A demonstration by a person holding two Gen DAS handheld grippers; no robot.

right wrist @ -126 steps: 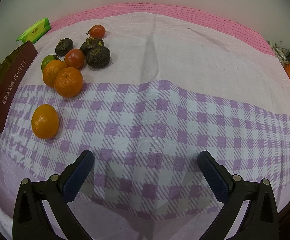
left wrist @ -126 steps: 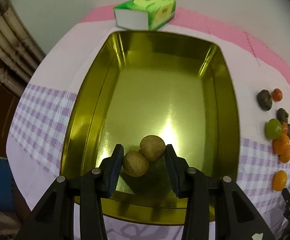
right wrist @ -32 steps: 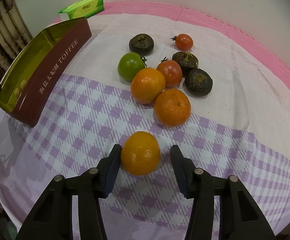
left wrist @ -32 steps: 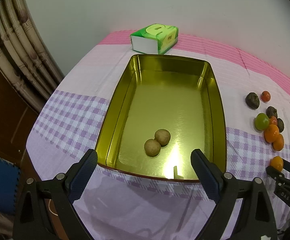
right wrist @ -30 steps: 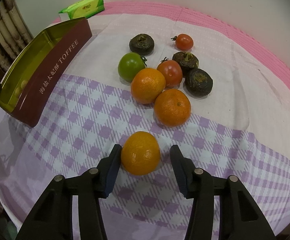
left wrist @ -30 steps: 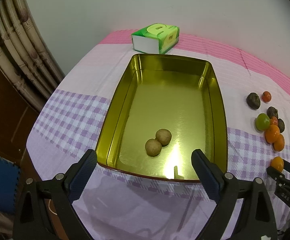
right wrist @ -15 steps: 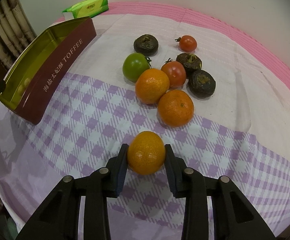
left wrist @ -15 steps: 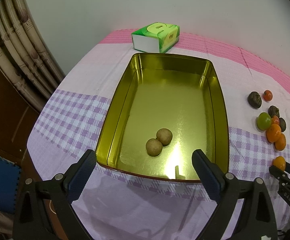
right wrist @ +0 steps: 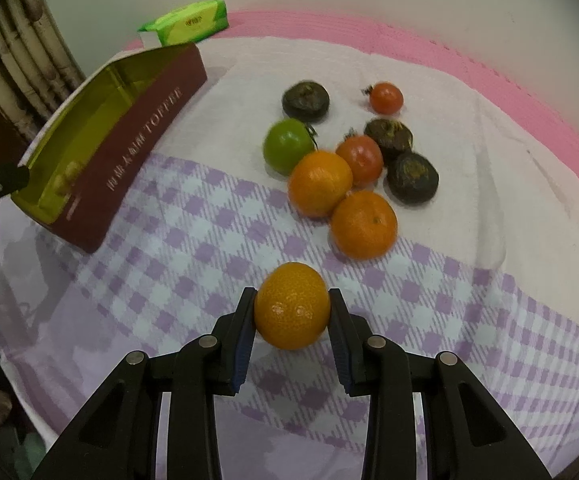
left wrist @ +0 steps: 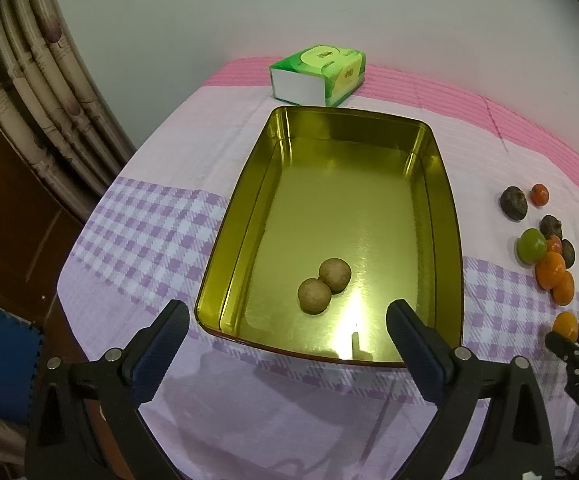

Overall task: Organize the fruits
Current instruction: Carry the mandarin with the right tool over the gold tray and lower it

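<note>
Our right hand-held gripper [right wrist: 292,312] is clenched on a mandarin [right wrist: 292,311], both pads pressed against its sides near the counter's near edge, over the purple-checked part of the cloth [right wrist: 177,248]. Just beyond it we see two more mandarins [right wrist: 341,202] touching each other, then a green tomato [right wrist: 287,145], two red tomatoes [right wrist: 360,159] and three dark, wrinkled fruits [right wrist: 412,177], all bunched close on the pale band of cloth. Nothing lies between the held mandarin and the tin [right wrist: 129,148] toward the counter's left edge. Its maroon side reads "TOFFEE" after some Chinese characters we cannot make out. Our left hand-held gripper [left wrist: 287,334] hangs released over the tin's near rim, nothing between its pads. Inside the gold tin [left wrist: 441,208] two brown round fruits [left wrist: 324,285] touch. A green tissue pack [left wrist: 321,74] sits at the far edge behind the tin; its print is too small to read.
</note>
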